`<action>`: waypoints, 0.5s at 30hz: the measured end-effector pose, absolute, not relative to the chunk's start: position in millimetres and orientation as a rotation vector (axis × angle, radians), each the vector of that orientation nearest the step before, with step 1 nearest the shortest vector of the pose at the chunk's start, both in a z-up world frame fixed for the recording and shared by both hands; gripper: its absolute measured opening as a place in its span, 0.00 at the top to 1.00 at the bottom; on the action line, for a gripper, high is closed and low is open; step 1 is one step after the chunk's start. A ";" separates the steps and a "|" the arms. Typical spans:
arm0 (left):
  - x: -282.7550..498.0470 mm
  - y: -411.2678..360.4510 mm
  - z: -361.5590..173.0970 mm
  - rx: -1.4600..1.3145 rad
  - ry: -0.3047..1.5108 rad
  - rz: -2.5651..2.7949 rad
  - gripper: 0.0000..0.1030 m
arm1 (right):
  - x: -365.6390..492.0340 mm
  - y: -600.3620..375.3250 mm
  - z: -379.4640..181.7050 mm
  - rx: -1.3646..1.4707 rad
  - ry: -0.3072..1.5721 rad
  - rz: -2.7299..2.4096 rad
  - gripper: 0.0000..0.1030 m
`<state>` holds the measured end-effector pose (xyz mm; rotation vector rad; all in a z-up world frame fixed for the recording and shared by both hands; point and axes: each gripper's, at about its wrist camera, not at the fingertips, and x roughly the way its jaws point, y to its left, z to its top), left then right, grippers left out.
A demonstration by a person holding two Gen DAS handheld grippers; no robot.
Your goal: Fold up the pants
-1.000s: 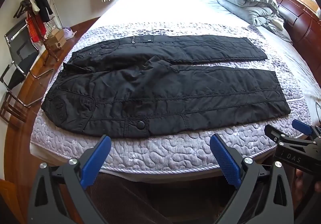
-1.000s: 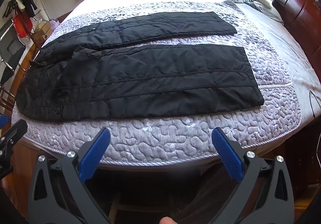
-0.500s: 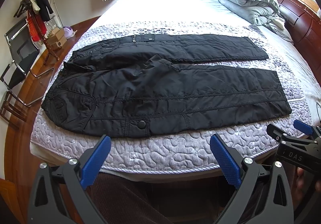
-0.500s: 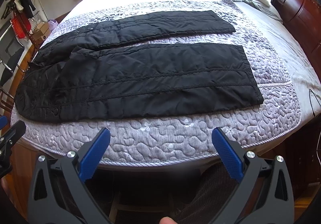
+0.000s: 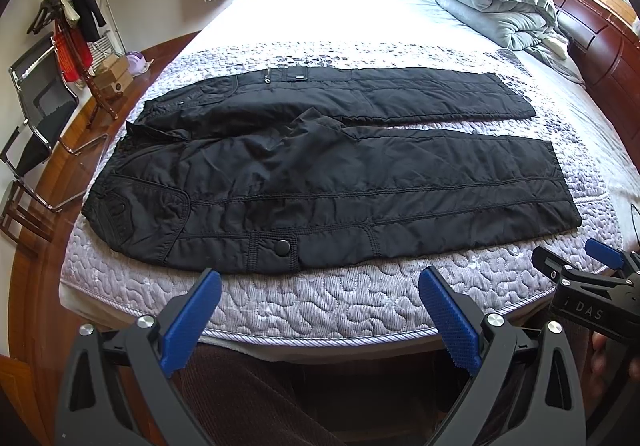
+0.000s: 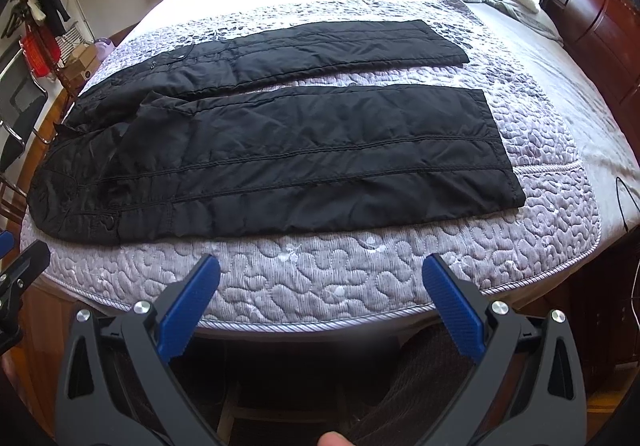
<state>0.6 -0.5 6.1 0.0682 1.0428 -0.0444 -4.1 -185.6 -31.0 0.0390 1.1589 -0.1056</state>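
Presently the left gripper [image 5: 320, 320] and right gripper [image 6: 322, 310] hover off the bed's near edge, jaws spread, holding nothing. The black pants [image 6: 280, 150] lie flat on the quilted mattress pad [image 6: 340, 274], legs apart. Folding not yet begun; next move likely calls for pinching the near leg's edge.

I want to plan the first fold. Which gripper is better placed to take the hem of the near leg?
Right, probably. The right gripper faces the near leg's hem more closely; the left gripper sits opposite the waist. Both are open, short of the pants.
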 end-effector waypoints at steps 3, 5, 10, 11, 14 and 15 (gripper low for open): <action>1.5 0.2 4.6 0.069 1.044 -0.043 0.03 | -3.6 -186.6 -31.7 0.042 1.160 -0.107 0.02; 1.2 0.0 4.9 0.068 1.044 -0.043 0.03 | -3.3 -187.3 -31.8 0.041 1.160 -0.110 0.02; 2.2 0.5 2.9 0.070 1.048 -0.041 0.03 | -3.4 -189.1 -31.8 0.043 1.160 -0.115 0.02; 2.8 0.6 2.6 0.069 1.049 -0.041 0.03 | -3.3 -189.1 -31.8 0.044 1.160 -0.114 0.02; 3.0 0.8 2.1 0.069 1.047 -0.041 0.03 | -3.4 -189.0 -31.8 0.043 1.161 -0.113 0.02; 3.3 0.8 1.8 0.069 1.049 -0.041 0.03 | -3.4 -189.0 -31.9 0.043 1.160 -0.113 0.02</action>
